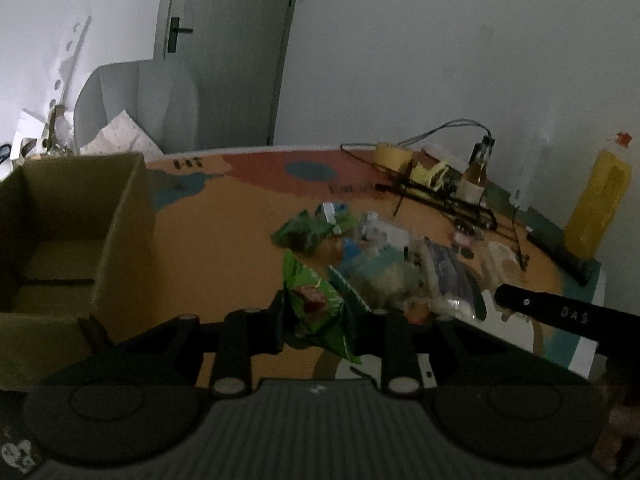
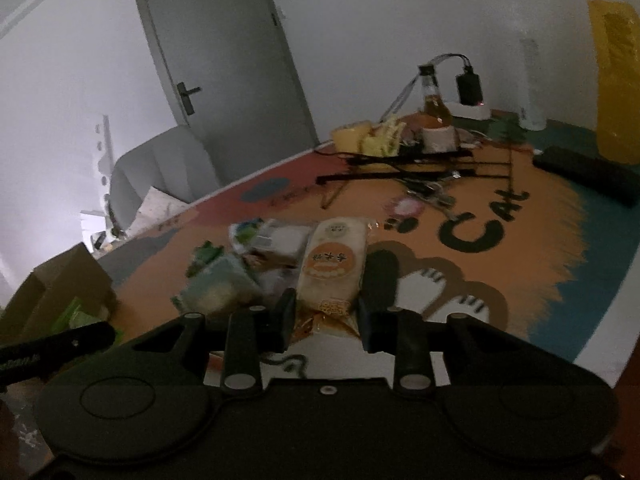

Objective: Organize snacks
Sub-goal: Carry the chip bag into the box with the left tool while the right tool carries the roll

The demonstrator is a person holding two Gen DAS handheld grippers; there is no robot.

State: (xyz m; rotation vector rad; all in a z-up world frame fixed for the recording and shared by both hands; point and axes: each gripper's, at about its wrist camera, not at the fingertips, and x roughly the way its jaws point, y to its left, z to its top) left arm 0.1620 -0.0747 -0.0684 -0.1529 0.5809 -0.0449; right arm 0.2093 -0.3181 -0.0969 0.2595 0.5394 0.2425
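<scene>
Over the orange cartoon mat (image 2: pixel 520 264), the left gripper (image 1: pixel 316 320) has its jaws clamped on a green snack packet (image 1: pixel 316 300), just right of the open cardboard box (image 1: pixel 68 240). Beside the snack pile (image 1: pixel 380 256), the right gripper (image 2: pixel 326 320) pinches a pale orange-labelled packet (image 2: pixel 334 264).

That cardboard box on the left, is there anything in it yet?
Looks empty where visible. The left wrist view shows the cardboard box open-topped with a bare brown floor; its near corner is hidden, so cannot tell there.
</scene>
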